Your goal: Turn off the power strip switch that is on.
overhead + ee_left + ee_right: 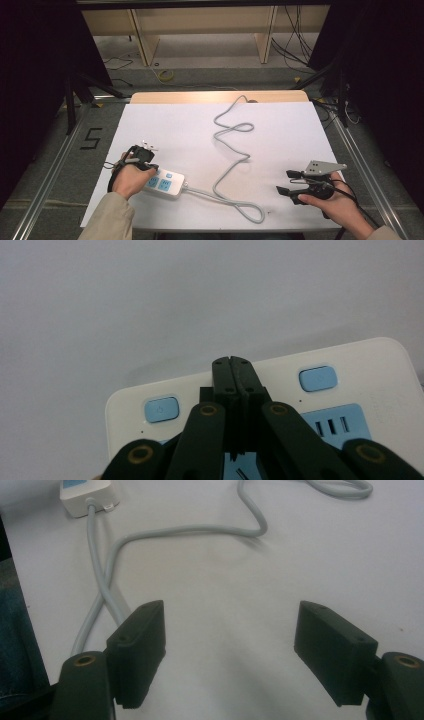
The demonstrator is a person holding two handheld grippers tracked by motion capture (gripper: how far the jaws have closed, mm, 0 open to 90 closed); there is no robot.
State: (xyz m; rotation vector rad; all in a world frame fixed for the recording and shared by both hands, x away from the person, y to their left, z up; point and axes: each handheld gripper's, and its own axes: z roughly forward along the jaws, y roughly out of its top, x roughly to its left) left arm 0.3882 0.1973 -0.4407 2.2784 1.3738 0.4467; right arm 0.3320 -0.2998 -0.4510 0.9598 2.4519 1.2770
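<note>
1. High view: a white power strip [165, 183] lies on the white table [280, 130], near the table's front edge and toward its left side.
2. The left hand [131, 178] rests at the strip's left end, and the left gripper [141, 155] it carries sits over that end, just beside the blue sockets. Whether its jaws stand apart cannot be told from this view.
3. A grey cable [231, 150] leaves the strip's right end, makes a loop near the front edge, then winds away from the strip in bends to the far edge of the table.
4. Well to the right of the strip, the right hand [334, 202] holds the right gripper [284, 182] low over the table, its jaws spread and pointing back toward the strip, with a grey three-cornered plate on top.
5. Left gripper view: the left gripper [234, 361] has its two jaws pressed flat together with nothing between them, the tips above the power strip [380, 365], between the strip's two blue buttons [162, 409].
6. A blue socket panel [336, 425] lies on the strip just right of the jaws.
7. Right gripper view: the right gripper [230, 630] stands wide open and holds nothing, with bare table between its pads.
8. The power strip [87, 497] sits at the upper left, and the cable [100, 580] runs from it past the left jaw.
</note>
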